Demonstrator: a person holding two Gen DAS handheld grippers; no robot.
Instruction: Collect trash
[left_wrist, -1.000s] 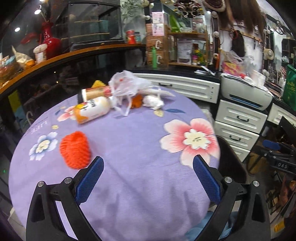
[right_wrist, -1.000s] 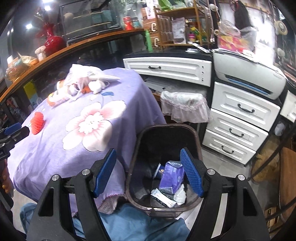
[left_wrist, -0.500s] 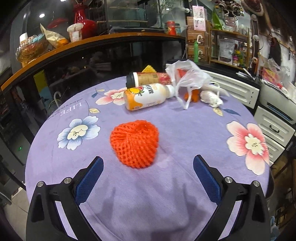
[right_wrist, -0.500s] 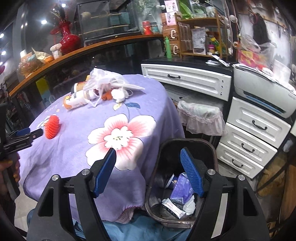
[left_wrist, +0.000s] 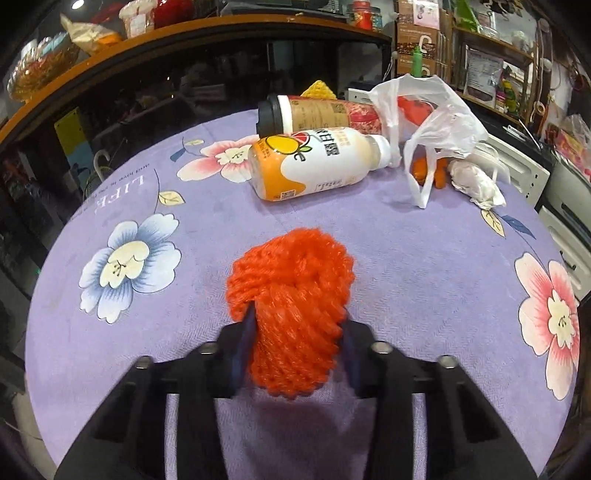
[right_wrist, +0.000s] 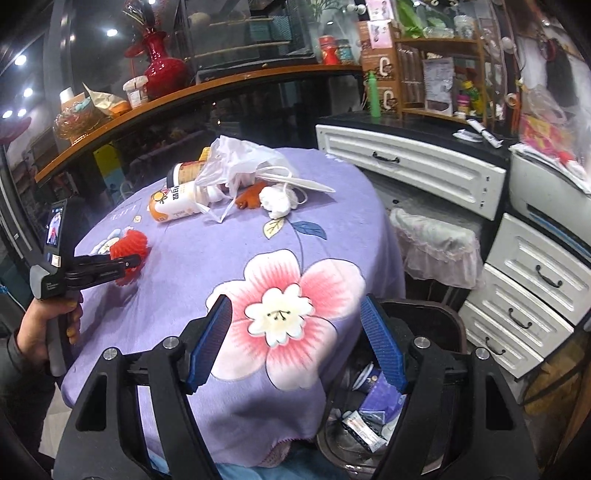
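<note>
An orange foam net (left_wrist: 291, 295) lies on the purple flowered tablecloth (left_wrist: 424, 266). My left gripper (left_wrist: 297, 317) is closing on it, its blue pads squeezing the net's near end from both sides. In the right wrist view the same net (right_wrist: 127, 245) shows at the table's left edge in the left gripper (right_wrist: 133, 262), which a hand (right_wrist: 37, 332) holds. My right gripper (right_wrist: 295, 310) stands open with nothing between its fingers, over the table's near edge. A dark trash bin (right_wrist: 443, 314) with wrappers inside sits on the floor right of it.
At the table's far side lie a white-and-orange bottle (left_wrist: 317, 162), a brown cup with a black lid (left_wrist: 314, 116), a clear plastic bag (left_wrist: 436, 110), an orange scrap (left_wrist: 424, 170) and a crumpled tissue (left_wrist: 476, 181). White drawers (right_wrist: 406, 166) stand to the right.
The left gripper moved in over the orange net and its wide-open jaws came together on it. The right gripper shifted from over the bin toward the table, still open.
</note>
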